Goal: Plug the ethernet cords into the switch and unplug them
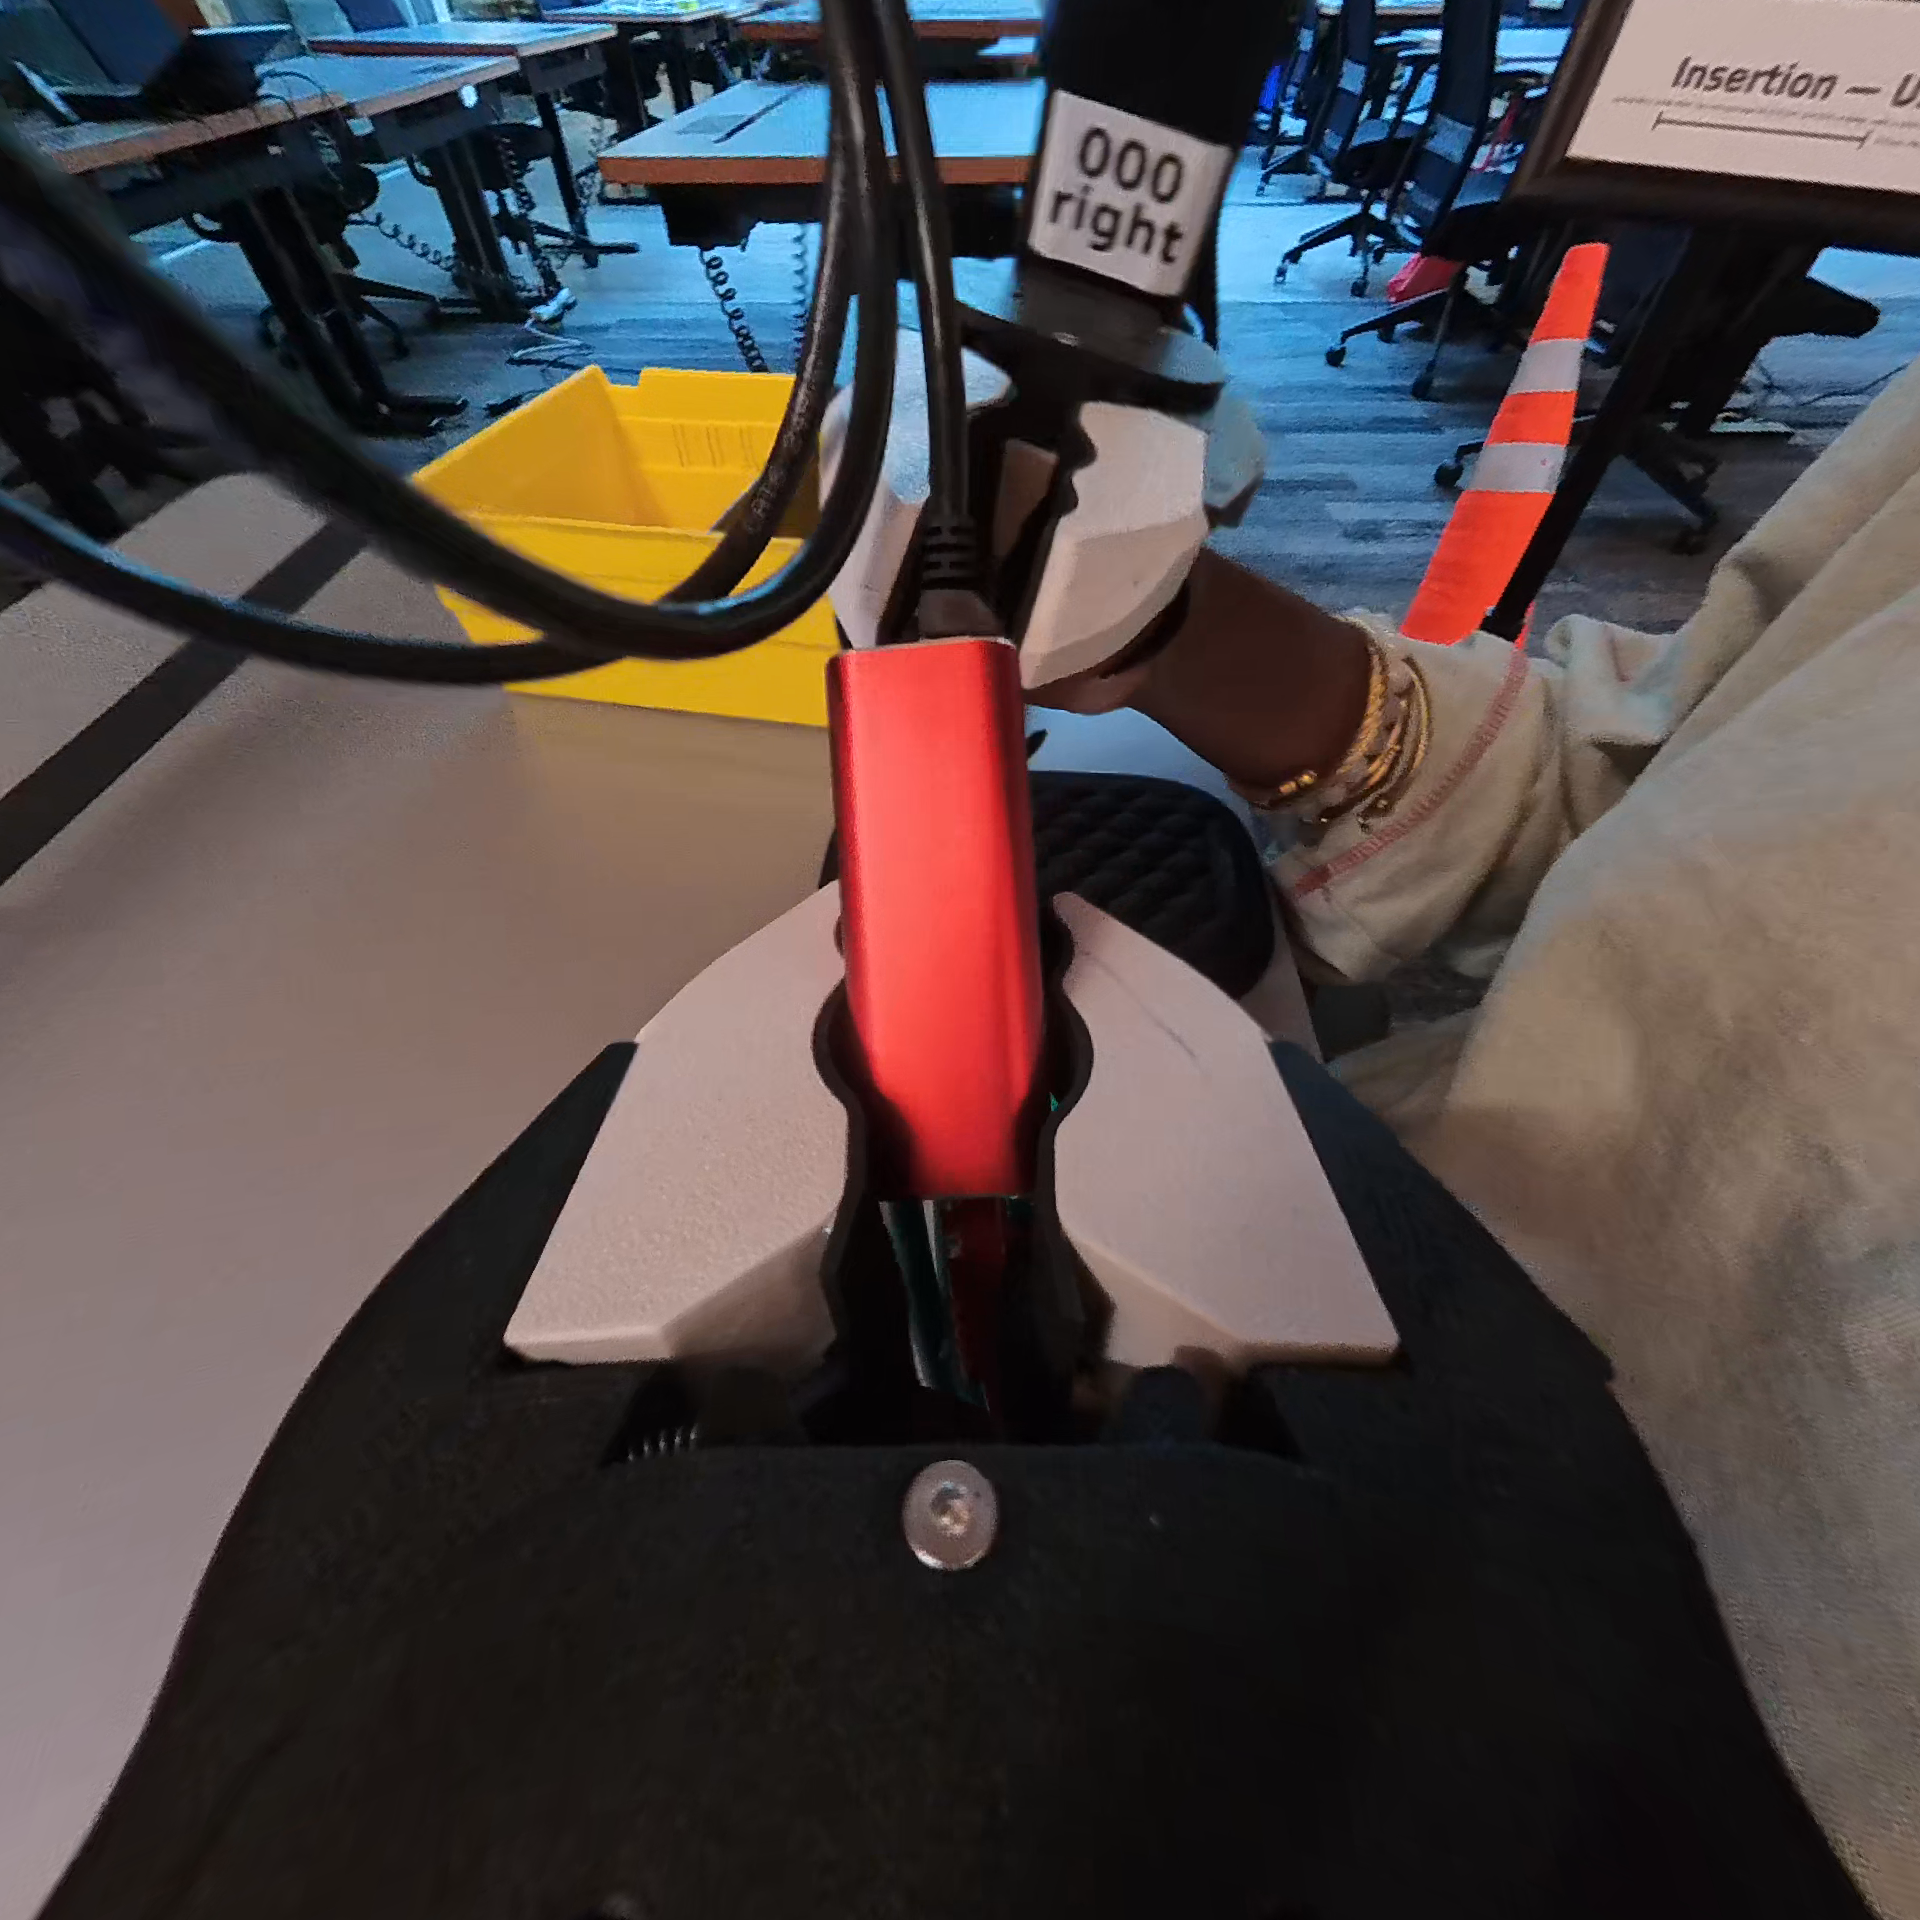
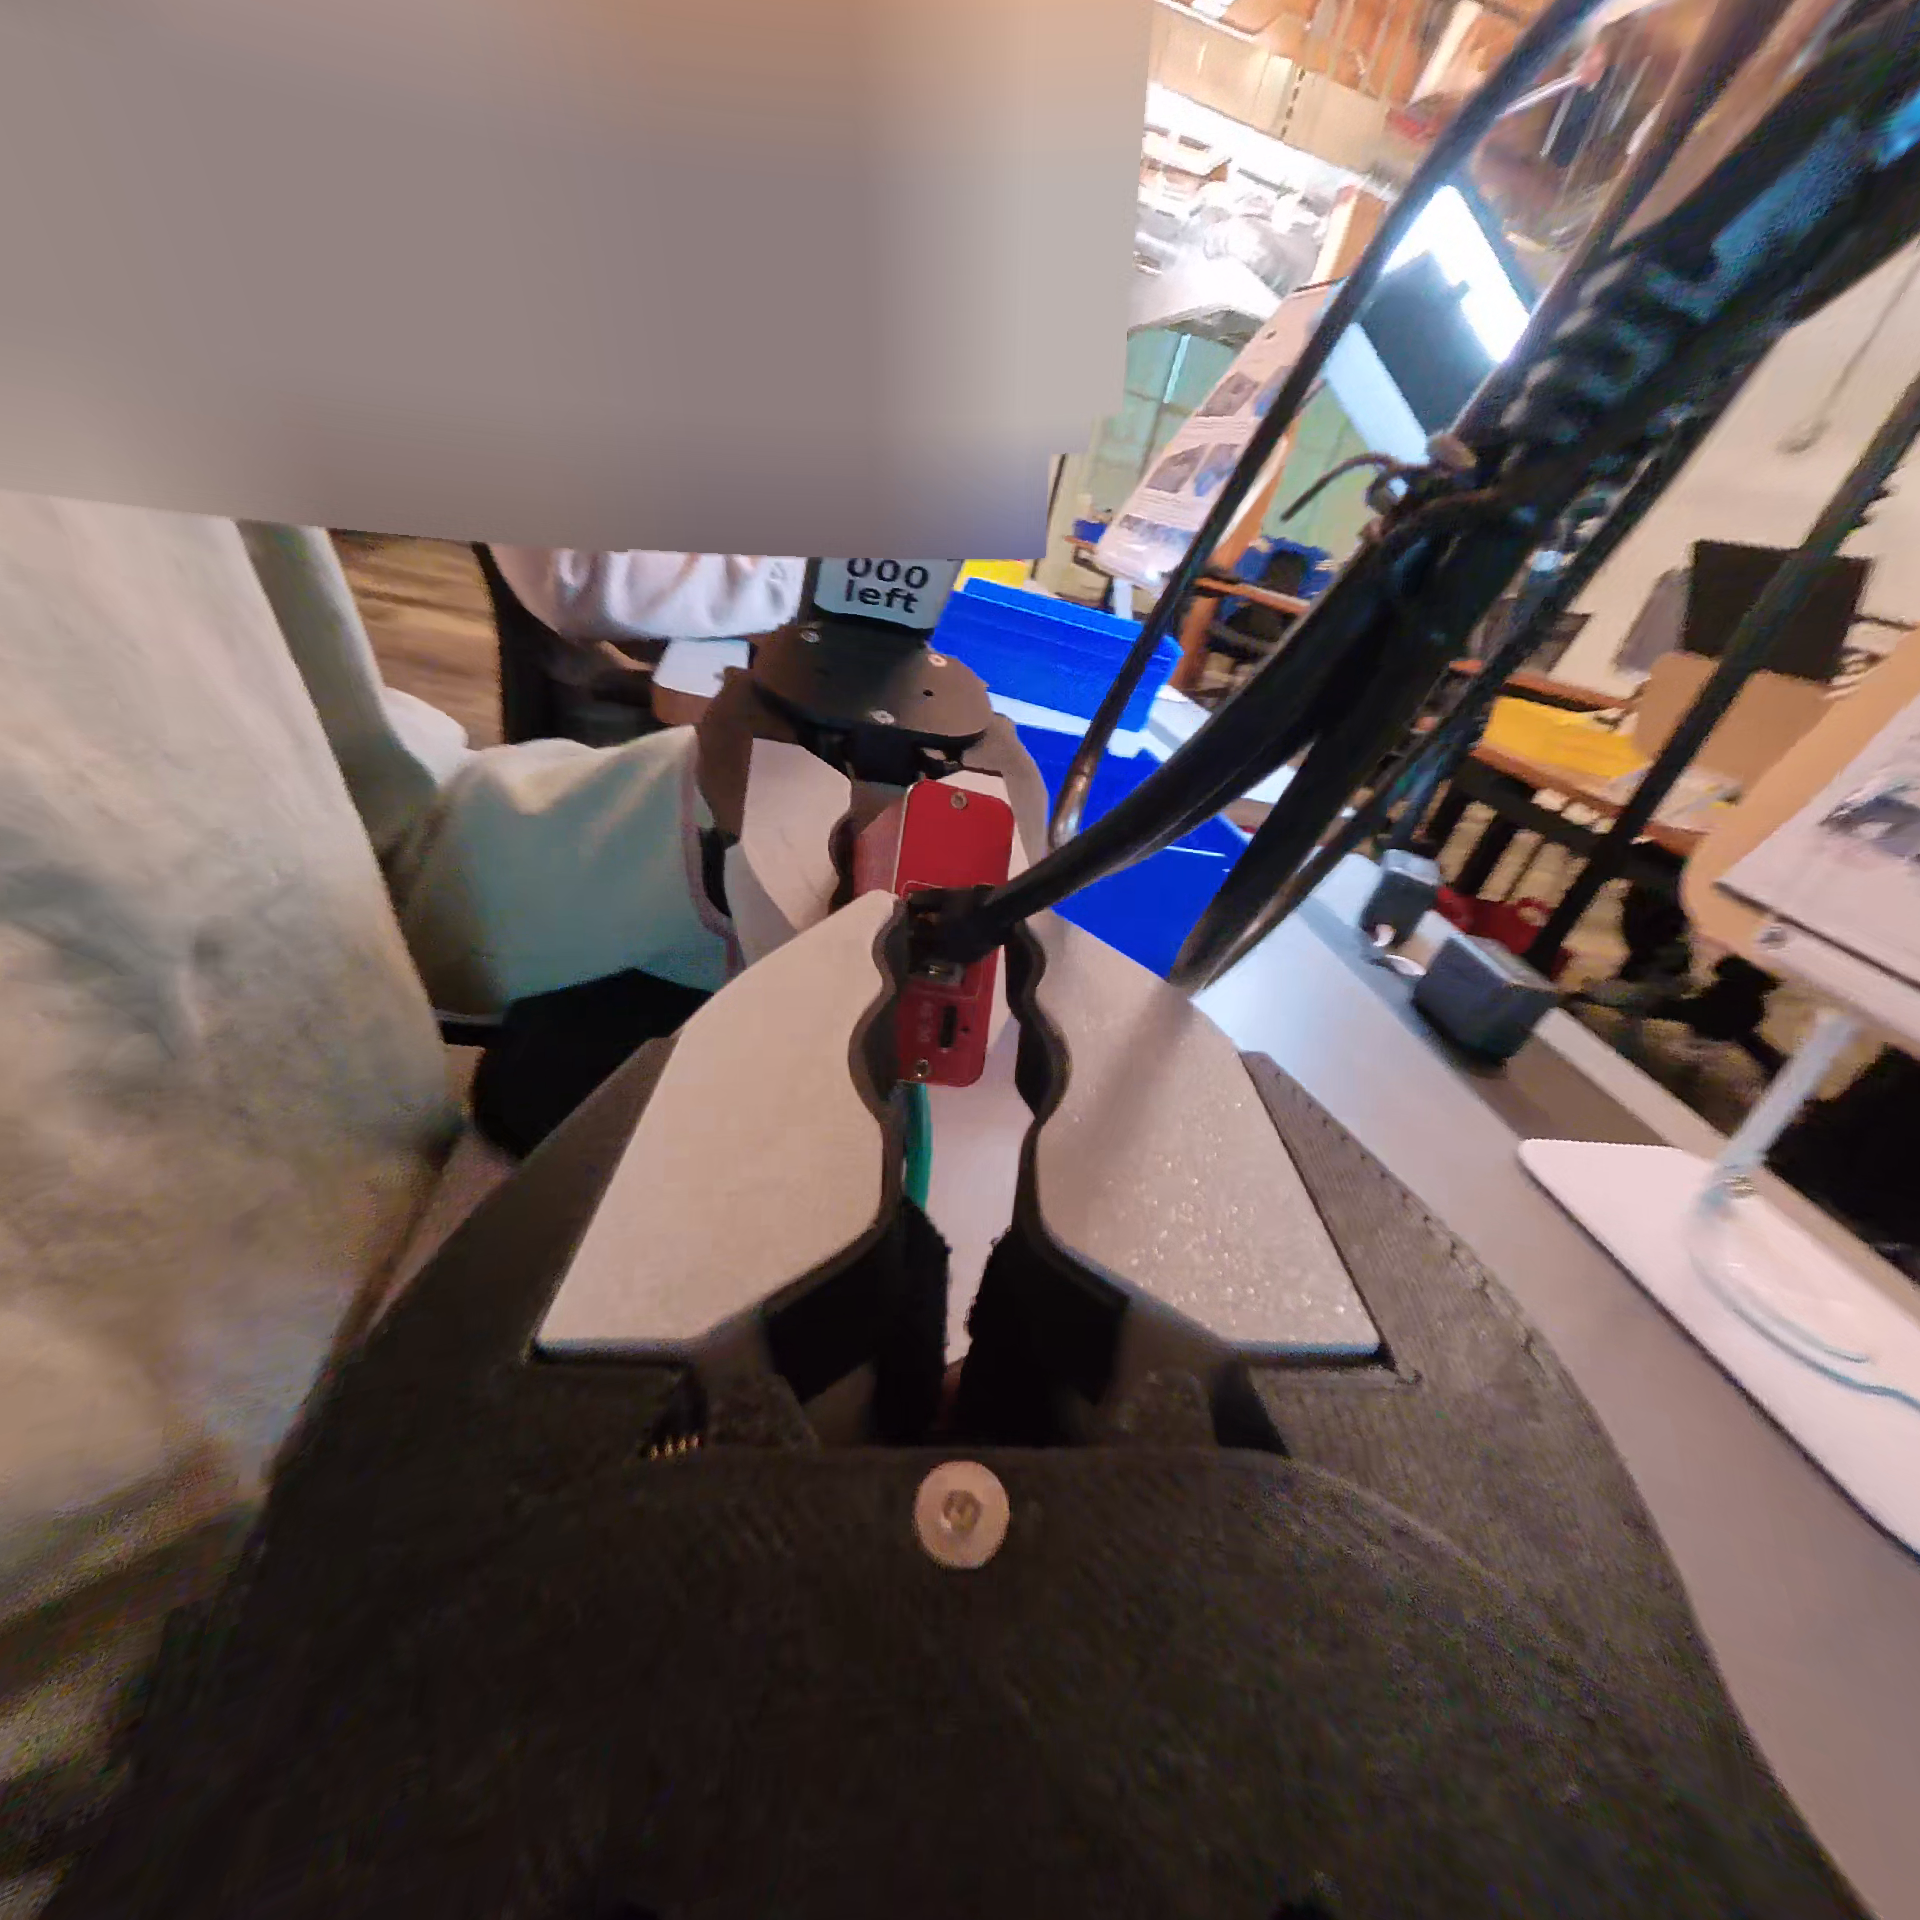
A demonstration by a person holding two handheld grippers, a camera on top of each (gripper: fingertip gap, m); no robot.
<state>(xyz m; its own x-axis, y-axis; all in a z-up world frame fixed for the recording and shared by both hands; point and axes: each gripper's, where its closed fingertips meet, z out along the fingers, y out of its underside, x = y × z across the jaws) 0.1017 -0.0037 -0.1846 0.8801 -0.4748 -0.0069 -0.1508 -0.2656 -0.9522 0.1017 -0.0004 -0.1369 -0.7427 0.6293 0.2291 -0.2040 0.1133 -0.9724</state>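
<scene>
Left gripper clamps the red switch, held above the table near its yellow-bin edge. Right gripper pinches the black cord's plug at a port — a skewed pull could jam the latch.

The slim red box-shaped switch looks like brushed metal with a satin sheen. The yellow bin is smooth plastic. The black round cord has a glossy rubbery jacket.
</scene>
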